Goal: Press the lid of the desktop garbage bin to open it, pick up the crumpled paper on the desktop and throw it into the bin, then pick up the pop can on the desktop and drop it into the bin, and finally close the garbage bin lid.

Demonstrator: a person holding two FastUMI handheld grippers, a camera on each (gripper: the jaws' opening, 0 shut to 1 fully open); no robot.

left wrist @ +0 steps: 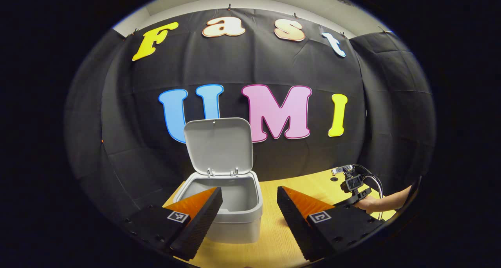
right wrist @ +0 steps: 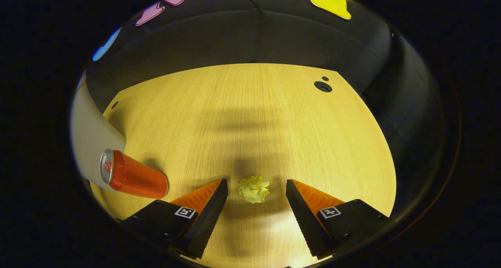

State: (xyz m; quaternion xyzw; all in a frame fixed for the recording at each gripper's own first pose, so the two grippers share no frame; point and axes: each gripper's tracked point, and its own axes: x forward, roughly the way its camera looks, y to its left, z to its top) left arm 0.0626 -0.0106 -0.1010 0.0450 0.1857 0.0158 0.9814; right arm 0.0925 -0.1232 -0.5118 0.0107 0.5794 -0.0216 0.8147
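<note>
Now the right gripper [right wrist: 256, 191] hangs over the pale wooden desktop [right wrist: 254, 115] with its jaws spread wide and holding nothing, and the small crumpled ball of yellow paper [right wrist: 254, 189] lies straight ahead between the fingertips, touching neither, so closing on it looks like the next move. Further left, an orange pop can [right wrist: 133, 176] stands beside the grey plastic bin. The left gripper [left wrist: 249, 197], also wide open and empty, waits just before that bin [left wrist: 235, 215], whose lid [left wrist: 218, 144] stands upright, open.
</note>
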